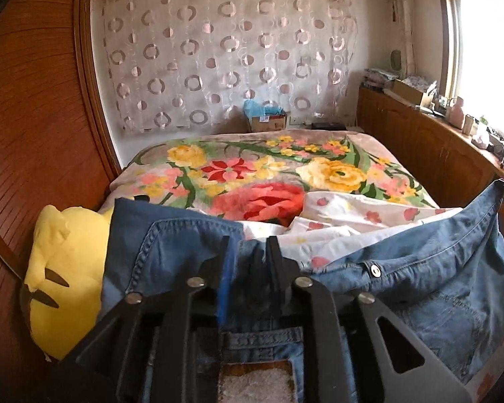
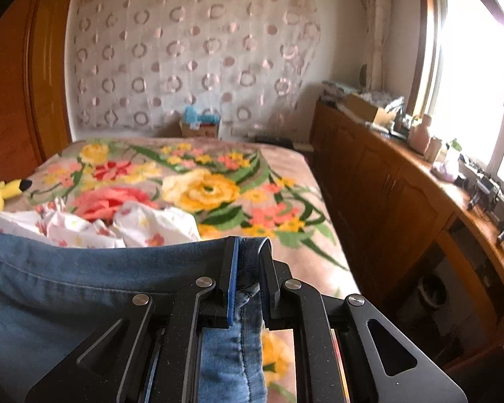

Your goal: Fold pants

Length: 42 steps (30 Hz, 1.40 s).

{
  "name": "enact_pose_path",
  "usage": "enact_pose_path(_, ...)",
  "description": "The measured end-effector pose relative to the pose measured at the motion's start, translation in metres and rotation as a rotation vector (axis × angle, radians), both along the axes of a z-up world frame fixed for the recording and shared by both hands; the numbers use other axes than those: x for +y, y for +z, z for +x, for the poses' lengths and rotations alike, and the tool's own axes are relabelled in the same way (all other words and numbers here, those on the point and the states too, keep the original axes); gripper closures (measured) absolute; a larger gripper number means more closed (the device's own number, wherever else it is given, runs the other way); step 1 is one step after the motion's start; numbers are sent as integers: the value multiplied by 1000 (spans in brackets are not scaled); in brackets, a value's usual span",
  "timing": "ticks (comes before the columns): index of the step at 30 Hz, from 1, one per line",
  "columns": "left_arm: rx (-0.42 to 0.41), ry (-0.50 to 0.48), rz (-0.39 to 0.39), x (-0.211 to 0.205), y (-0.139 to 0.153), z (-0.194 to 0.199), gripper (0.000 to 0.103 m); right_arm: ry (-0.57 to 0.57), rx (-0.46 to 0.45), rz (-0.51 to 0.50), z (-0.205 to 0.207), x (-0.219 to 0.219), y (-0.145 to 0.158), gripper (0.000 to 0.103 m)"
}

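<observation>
Left wrist view shows the left hand-held gripper (image 1: 248, 252) with its jaws parted a little around a bunch of denim; whether the pads are pressing on the cloth cannot be told from here. The jeans (image 1: 420, 268) hang across the lower half of that picture, the waistband with its metal button running rightwards from the left hand-held gripper toward the far right edge, where the fabric rises to a corner held up by something dark, probably the other tool.

Right wrist view shows the right hand-held gripper (image 2: 248, 262) clenched on a rolled edge of the jeans, the denim pinched tight between the blue pad and the black finger. From there the cloth stretches away to the left side of the picture.

So the garment's long held edge lies between the two tools, left to right, sagging in the middle, above the near end of the bed (image 2: 285, 168). A white flowered sheet (image 2: 151, 221) lies crumpled on the floral blanket just beyond the jeans, and a yellow plush toy (image 1: 64, 268) sits at the left.

The next move likely turns on that span: both hands are equally on the edge, so laying it flat would need them lowered together toward the blanket ahead.
</observation>
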<state>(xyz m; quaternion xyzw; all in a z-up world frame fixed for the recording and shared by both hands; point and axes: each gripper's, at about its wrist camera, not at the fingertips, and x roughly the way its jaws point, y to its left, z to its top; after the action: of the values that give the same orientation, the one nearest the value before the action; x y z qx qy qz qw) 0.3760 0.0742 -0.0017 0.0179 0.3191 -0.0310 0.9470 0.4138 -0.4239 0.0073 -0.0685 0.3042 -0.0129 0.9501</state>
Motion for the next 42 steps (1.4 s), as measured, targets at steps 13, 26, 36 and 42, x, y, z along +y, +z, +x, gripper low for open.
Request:
enact_pose_path(13,32,-102,-2,-5,5,-50,66,58,-17,39,-33,22,31,60)
enact_pose_path(26,43,-165,-36,-13,-8,-98,66,227,13,101,-109,81,59,58)
enact_pose_path(36,79,-192,-48,-15,-30,-128,66,233,123,138,-152,104,25,51)
enact_pose_path(42,111,-184,-55,-9,-46,-132,66,212,224,162,-166,113,-16,51)
